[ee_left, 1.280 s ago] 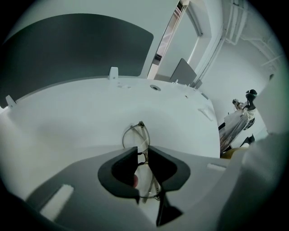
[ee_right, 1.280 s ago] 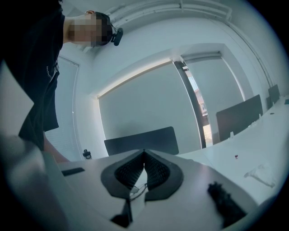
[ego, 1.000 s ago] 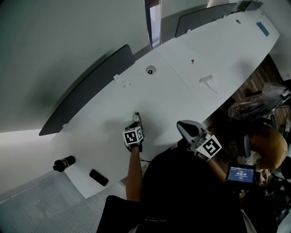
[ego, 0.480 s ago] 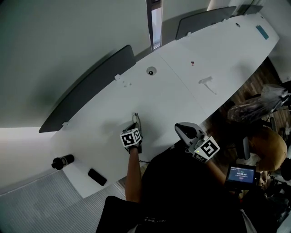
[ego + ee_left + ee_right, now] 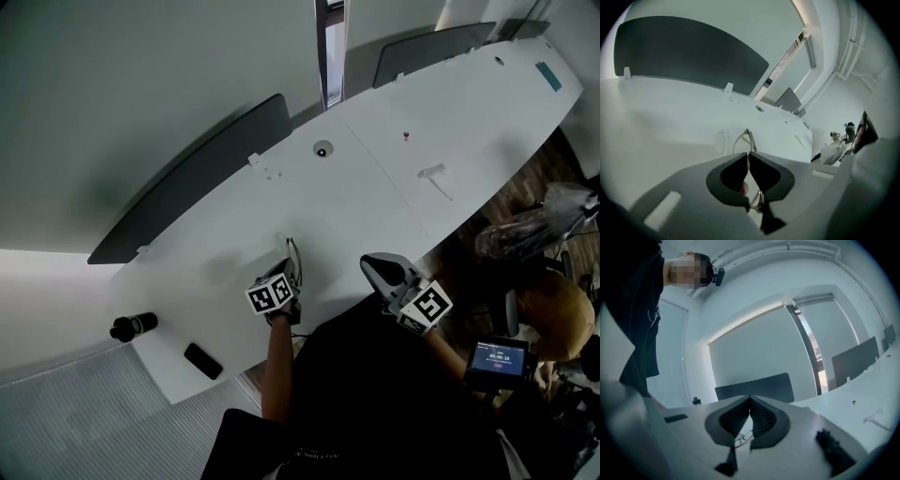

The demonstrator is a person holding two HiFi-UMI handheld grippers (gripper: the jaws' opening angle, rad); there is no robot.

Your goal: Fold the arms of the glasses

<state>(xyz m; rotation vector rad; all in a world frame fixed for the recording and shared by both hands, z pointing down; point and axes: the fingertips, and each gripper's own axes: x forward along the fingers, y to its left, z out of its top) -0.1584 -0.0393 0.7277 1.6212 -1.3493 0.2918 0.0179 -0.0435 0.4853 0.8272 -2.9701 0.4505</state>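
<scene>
The thin metal-framed glasses (image 5: pixel 294 257) are pinched in my left gripper (image 5: pixel 292 274), a little above the white table (image 5: pixel 375 197). In the left gripper view the jaws meet on the frame, and my left gripper (image 5: pixel 748 153) has part of the glasses (image 5: pixel 743 139) sticking out past its tips. The arms' position I cannot make out. My right gripper (image 5: pixel 377 268) hangs shut and empty off the table's near edge, pointing roughly level. Through the gap behind the tips of my right gripper (image 5: pixel 750 398), that view shows the glasses (image 5: pixel 743 437) small and far off.
A black cylinder (image 5: pixel 131 326) and a flat black object (image 5: pixel 203 361) lie at the table's left end. Dark divider panels (image 5: pixel 187 178) line the far edge. A round grommet (image 5: pixel 323 149) and a small white piece (image 5: pixel 437 178) lie farther along the table. A screen device (image 5: pixel 497 361) sits lower right.
My left gripper has closed on the glasses and lifted them off the table, rolling a little. The right gripper has stayed where it was.
</scene>
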